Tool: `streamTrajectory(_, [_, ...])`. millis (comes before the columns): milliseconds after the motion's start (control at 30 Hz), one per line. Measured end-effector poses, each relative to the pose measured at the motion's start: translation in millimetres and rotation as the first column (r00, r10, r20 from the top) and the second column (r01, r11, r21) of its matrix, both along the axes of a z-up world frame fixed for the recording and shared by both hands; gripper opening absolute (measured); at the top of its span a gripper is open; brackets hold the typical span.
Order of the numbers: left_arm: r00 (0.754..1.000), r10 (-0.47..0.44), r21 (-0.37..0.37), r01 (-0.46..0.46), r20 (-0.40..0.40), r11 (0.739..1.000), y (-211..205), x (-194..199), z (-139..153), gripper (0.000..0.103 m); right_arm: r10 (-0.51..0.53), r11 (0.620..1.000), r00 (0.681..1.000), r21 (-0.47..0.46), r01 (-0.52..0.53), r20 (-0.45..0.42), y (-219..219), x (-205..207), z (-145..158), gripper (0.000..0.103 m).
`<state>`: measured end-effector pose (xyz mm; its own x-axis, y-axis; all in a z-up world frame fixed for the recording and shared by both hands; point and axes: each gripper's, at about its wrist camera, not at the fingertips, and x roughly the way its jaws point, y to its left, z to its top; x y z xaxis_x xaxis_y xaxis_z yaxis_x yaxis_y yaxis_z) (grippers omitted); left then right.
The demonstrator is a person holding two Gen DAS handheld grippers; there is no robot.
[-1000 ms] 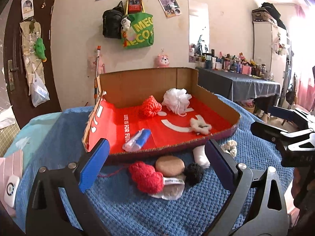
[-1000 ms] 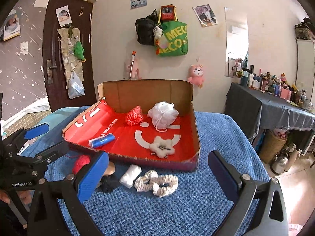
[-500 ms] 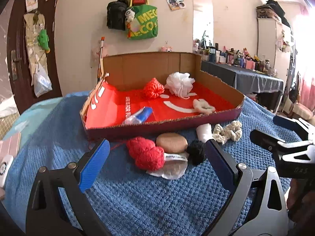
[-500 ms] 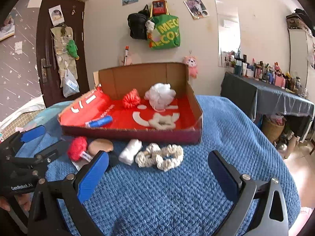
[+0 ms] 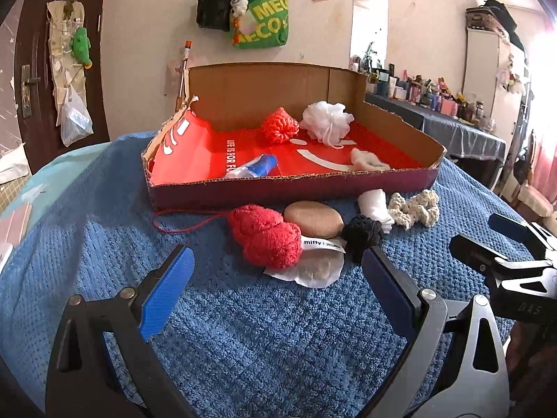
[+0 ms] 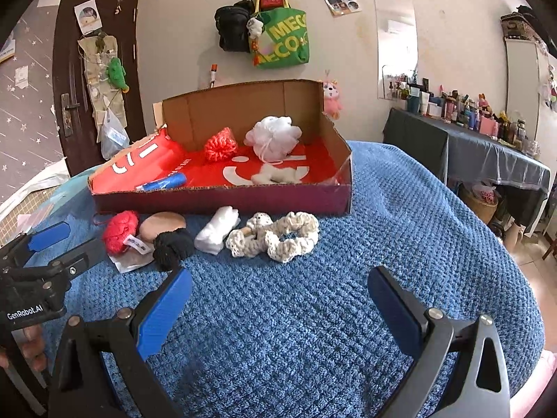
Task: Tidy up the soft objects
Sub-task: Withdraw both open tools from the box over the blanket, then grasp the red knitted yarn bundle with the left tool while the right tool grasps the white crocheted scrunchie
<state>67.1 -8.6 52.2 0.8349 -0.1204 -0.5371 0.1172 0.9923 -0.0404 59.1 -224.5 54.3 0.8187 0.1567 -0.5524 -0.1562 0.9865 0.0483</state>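
A red-lined cardboard box lies on a blue blanket. It holds a red knitted piece, a white mesh puff, a cream fuzzy piece and a blue tube. In front of it lie a red fluffy item, a tan pad, a black scrunchie, a white roll and a cream crocheted scrunchie. My left gripper is open just short of the red item. My right gripper is open, short of the cream scrunchie.
The blue blanket covers a bed that drops off at the right. A dark-clothed table crowded with bottles stands at the right. A wall with hanging bags and a brown door stand behind the box.
Both grippers have lowered and come closer to the row of items in front of the box. Both stay open. No item has moved.
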Motion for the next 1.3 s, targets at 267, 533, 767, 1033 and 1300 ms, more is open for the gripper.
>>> streamTrajectory(267, [1.0,-0.004,0.002,0.004,-0.012,1.0,0.2,2.1,0.5,0.099,0.001,1.0,1.0,-0.002,-0.001,-0.011,0.0,3.3,-3.1,0.103])
streamTrajectory(533, [0.999,0.003,0.013,-0.002,-0.032,1.0,8.2,15.7,7.7,0.099,0.025,0.999,0.999,-0.022,-0.026,-0.045,2.2,13.9,-4.6,0.103])
streamTrajectory(767, [0.997,-0.016,0.005,0.017,-0.072,1.0,14.2,32.0,13.4,0.099,0.063,0.997,0.994,-0.036,-0.066,-0.09,4.6,33.6,1.2,0.103])
streamTrajectory(1033, [0.984,-0.04,-0.018,0.037,-0.175,0.999,19.1,59.4,5.4,0.099,0.101,0.993,0.985,-0.046,-0.109,-0.143,5.8,56.6,7.1,0.103])
streamTrajectory(1300, [0.969,-0.066,-0.021,0.063,-0.239,0.998,15.6,76.2,-3.1,0.098,0.141,0.987,0.968,-0.042,-0.153,-0.209,3.7,79.1,1.8,0.103])
